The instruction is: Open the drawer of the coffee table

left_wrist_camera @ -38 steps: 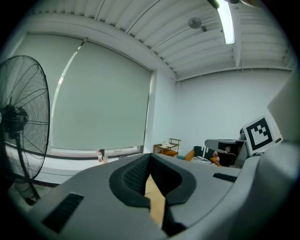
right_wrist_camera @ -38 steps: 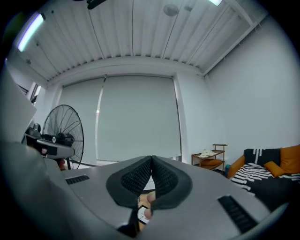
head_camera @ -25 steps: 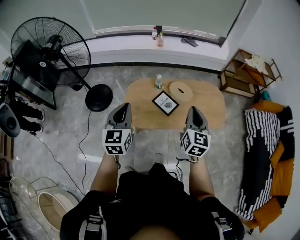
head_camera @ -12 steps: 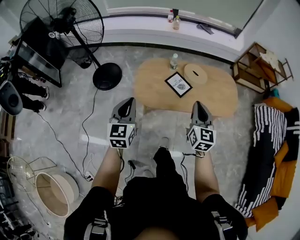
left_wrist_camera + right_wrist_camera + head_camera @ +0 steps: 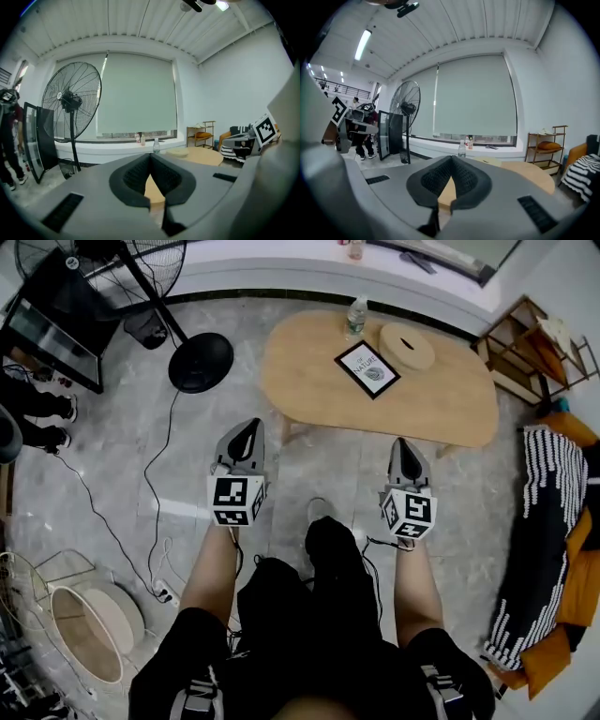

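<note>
**Both grippers clenched and empty, short of the table**

The left gripper (image 5: 247,426) and right gripper (image 5: 405,442) are held side by side over the grey floor (image 5: 122,456), well apart, both pointing toward the table (image 5: 441,399). In the left gripper view the left gripper (image 5: 150,155) has its ribbed pads pressed together at the tips with nothing between them. The right gripper view shows the right gripper (image 5: 452,158) the same way: jaws closed, holding nothing.

From the head view, the table's near edge lies just ahead of the right gripper's tips. The left gripper points beside the table's left end, near a leg. Neither gripper touches the table. The drawer cannot be made out in any view; only the tabletop and a sliver of wood below each pair of pads show.

On the far part of the tabletop, ahead of and between the two grippers, sit a frame (image 5: 367,368), a round wooden disc (image 5: 407,345) and a bottle (image 5: 355,315). The fan (image 5: 201,362) stands ahead and to the left of the left gripper, with a cable (image 5: 159,484) trailing over the floor on that gripper's left. A shelf (image 5: 539,343) is ahead and to the right of the right gripper, and a striped blanket (image 5: 548,549) lies on its right. The right gripper's cube (image 5: 266,129) shows at the right edge of the left gripper view.
</note>
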Tool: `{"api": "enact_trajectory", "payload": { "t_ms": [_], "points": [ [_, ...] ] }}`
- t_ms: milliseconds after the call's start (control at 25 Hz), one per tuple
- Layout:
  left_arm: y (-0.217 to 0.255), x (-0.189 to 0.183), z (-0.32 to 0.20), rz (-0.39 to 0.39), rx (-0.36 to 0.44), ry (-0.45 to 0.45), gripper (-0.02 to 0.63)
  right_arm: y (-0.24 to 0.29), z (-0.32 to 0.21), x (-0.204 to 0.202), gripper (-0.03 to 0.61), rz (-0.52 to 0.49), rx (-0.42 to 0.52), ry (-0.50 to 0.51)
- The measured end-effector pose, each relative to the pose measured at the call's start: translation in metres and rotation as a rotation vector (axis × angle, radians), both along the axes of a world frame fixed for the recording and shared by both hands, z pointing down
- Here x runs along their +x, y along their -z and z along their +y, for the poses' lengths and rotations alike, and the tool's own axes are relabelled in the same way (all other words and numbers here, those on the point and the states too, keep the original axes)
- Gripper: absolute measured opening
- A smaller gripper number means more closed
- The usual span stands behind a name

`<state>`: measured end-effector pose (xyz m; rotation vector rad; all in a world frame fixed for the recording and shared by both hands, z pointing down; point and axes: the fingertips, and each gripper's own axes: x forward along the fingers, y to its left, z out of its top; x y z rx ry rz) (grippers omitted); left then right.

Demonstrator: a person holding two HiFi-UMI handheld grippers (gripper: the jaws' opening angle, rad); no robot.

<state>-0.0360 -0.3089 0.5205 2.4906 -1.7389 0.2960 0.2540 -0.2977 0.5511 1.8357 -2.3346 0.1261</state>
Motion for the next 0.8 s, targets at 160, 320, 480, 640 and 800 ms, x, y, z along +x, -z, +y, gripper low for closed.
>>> {"api": "enact_trajectory", "payload": {
  "t_ms": [160,320,480,640,800],
  "points": [
    [-0.106,0.002,-0.006,-0.043,0.027,-0.024,0.014,-0.104,-0.008,0.019,0.014,0.01,0.004,-0.029],
    [-0.193,-0.002,-0.003,-0.016,0.09,-0.018,0.014,-0.196,-0.003,0.027,0.015,-0.042,0.036,-0.017],
    [-0.253,-0.002,0.013,-0.055,0.143,-0.031,0.014,-0.259,0.012,0.031,0.017,-0.094,0.081,0.016],
    [-0.279,0.001,0.026,-0.064,0.133,-0.039,0.014,-0.291,0.024,0.042,0.017,-0.16,0.07,0.009],
    [-0.294,-0.002,0.026,-0.077,0.07,-0.035,0.014,-0.312,0.026,0.054,0.018,-0.248,0.027,-0.032]
  ]
}}
